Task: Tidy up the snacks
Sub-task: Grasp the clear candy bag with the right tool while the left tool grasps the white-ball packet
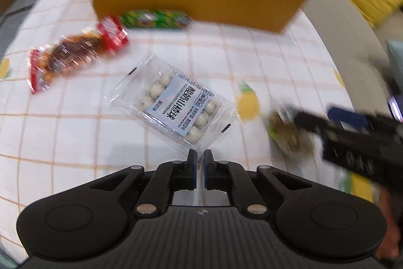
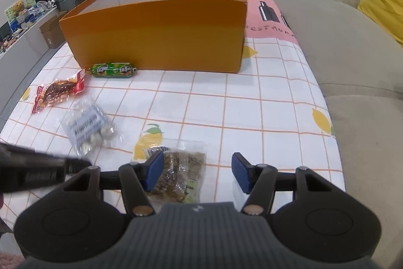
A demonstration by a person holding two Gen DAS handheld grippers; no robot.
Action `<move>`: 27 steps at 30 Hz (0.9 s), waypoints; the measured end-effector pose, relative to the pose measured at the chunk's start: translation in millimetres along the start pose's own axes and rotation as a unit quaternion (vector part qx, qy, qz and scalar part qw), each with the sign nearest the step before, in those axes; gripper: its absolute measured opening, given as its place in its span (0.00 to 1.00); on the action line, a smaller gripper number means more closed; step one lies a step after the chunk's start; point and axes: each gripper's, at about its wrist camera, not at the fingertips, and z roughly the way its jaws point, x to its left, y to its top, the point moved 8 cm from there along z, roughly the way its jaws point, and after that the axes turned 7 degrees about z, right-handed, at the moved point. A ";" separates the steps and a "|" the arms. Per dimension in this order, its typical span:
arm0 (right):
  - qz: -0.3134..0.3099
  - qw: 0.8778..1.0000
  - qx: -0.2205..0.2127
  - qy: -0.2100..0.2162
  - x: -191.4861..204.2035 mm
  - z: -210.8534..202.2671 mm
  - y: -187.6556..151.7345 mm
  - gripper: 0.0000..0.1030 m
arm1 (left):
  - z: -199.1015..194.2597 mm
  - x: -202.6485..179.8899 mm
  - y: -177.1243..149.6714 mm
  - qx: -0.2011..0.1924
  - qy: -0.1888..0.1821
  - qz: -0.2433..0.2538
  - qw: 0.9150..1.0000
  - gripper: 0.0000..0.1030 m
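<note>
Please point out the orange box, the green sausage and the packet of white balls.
Orange box [image 2: 161, 34], right wrist view, front wall.
Green sausage [image 2: 113, 69], right wrist view, middle of wrapper.
Packet of white balls [image 1: 173, 107], left wrist view, printed label.

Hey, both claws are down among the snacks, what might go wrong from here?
1. The left claw pinches only the thin corner seal of the clear yogurt-ball packet; it may slip out when lifted.
2. The right claw straddles the brown snack bag off-centre, so it might grab badly.
</note>
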 end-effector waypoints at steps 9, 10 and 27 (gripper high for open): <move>0.004 1.000 0.021 0.013 -0.7 -1.6 -7.5 0.56 | -8.6 8.4 -19.8 0.070 0.044 -0.010 0.996 0.07; 0.007 1.000 0.022 0.015 -1.3 -2.0 -7.3 0.56 | -10.0 12.1 -20.4 0.073 0.066 -0.006 0.995 0.07; -0.042 0.998 0.010 0.045 17.3 -8.2 -9.1 0.77 | -26.0 27.2 14.6 -0.039 0.071 -0.099 0.992 0.86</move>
